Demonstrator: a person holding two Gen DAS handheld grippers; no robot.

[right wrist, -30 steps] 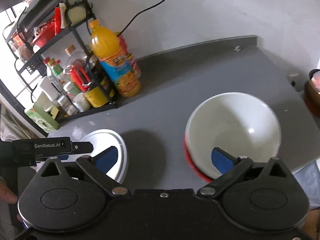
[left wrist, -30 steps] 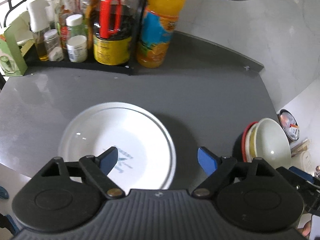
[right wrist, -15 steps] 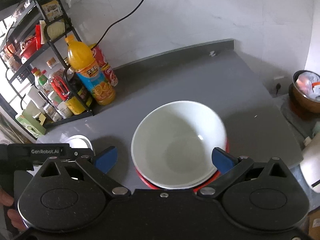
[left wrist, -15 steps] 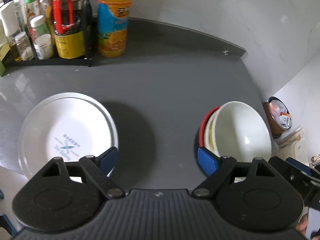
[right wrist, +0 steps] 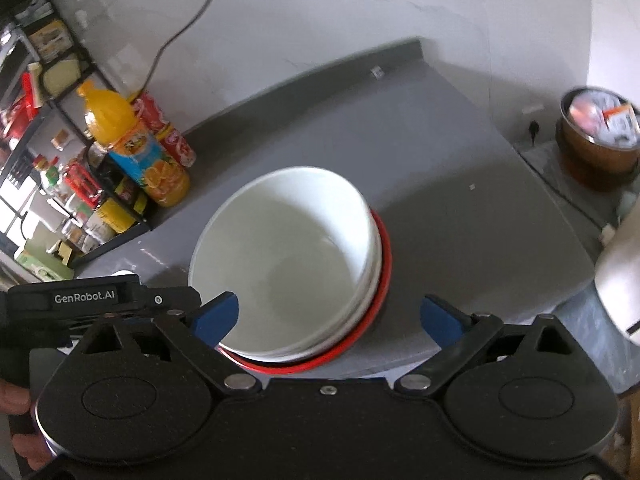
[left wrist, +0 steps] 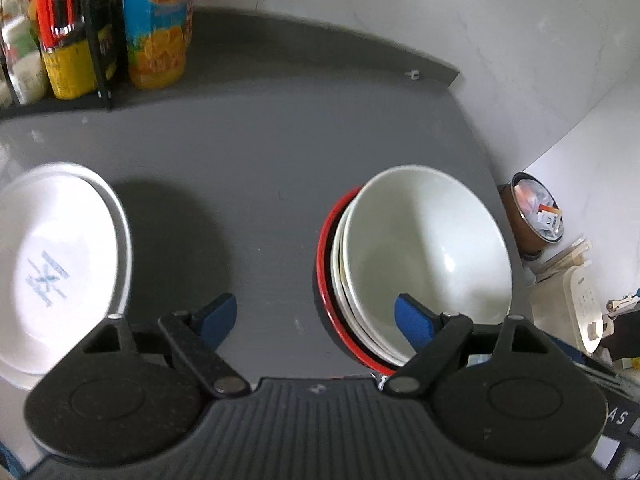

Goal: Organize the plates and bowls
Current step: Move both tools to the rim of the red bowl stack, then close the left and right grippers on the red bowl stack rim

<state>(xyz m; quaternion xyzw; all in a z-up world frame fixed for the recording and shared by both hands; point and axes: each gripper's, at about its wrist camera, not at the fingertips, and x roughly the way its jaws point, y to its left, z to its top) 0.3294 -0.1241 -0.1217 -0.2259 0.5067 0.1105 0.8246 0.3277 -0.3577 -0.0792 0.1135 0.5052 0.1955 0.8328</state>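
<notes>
Bowls [right wrist: 288, 256] — juice bottle [right wrist: 136, 148] behind

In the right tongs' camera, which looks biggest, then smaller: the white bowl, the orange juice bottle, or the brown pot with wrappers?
1. Round white ceramic bowl, biggest by far.
2. Orange juice bottle with blue label.
3. Brown metal pot holding wrappers.
The bowl sits nearest the camera, which exaggerates its size; bottle and pot look close.

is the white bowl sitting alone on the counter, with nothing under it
No, the white bowl is nested in a stack, with another white rim and a red dish beneath it.
</notes>
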